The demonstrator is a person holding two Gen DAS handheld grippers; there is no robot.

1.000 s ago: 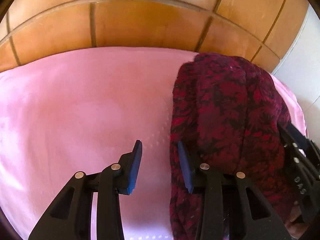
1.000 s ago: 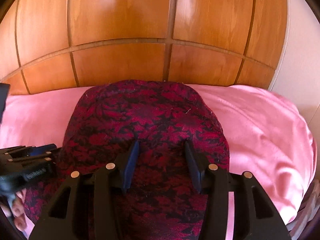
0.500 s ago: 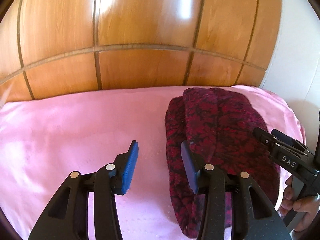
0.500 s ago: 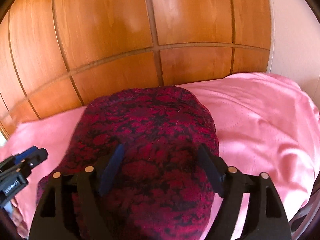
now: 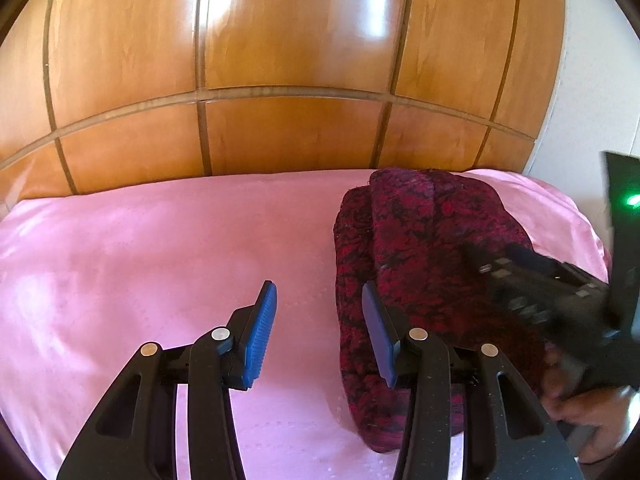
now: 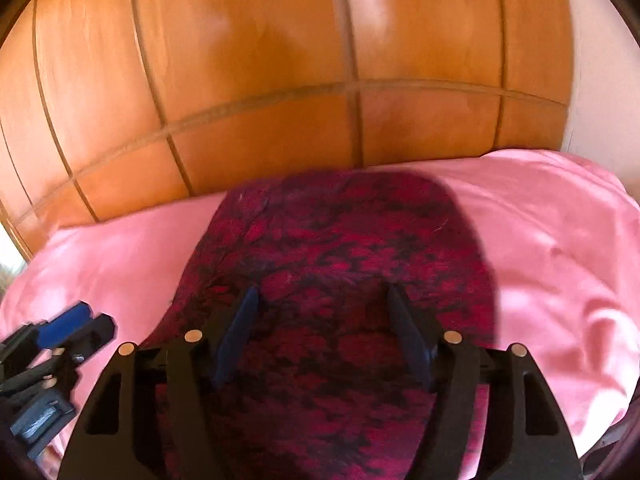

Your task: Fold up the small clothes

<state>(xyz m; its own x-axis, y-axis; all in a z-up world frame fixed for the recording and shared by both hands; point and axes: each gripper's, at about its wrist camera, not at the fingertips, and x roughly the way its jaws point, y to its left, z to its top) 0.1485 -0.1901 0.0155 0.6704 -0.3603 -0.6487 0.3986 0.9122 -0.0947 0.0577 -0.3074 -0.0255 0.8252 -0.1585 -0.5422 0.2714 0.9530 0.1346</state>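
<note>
A dark red and black patterned garment [image 5: 424, 248] lies folded in a thick bundle on the pink bedsheet [image 5: 160, 248], at the right of the left wrist view. My left gripper [image 5: 318, 300] is open and empty, hovering beside the bundle's left edge. The right gripper's body [image 5: 552, 296] shows blurred over the bundle's right side. In the right wrist view the garment [image 6: 340, 240] fills the middle. My right gripper [image 6: 322, 300] is wide open and empty above it, holding nothing. The left gripper [image 6: 64, 328] shows at the lower left there.
A wooden panelled headboard [image 5: 280, 80] stands right behind the bed. A white wall [image 5: 592, 80] lies to the right. The pink sheet [image 6: 560, 240] drops off at the right edge. A hand [image 5: 580, 412] holds the right gripper.
Both grippers have pulled back and up from the bundle. The right gripper's jaws have opened wider. The garment stays folded on the sheet.
</note>
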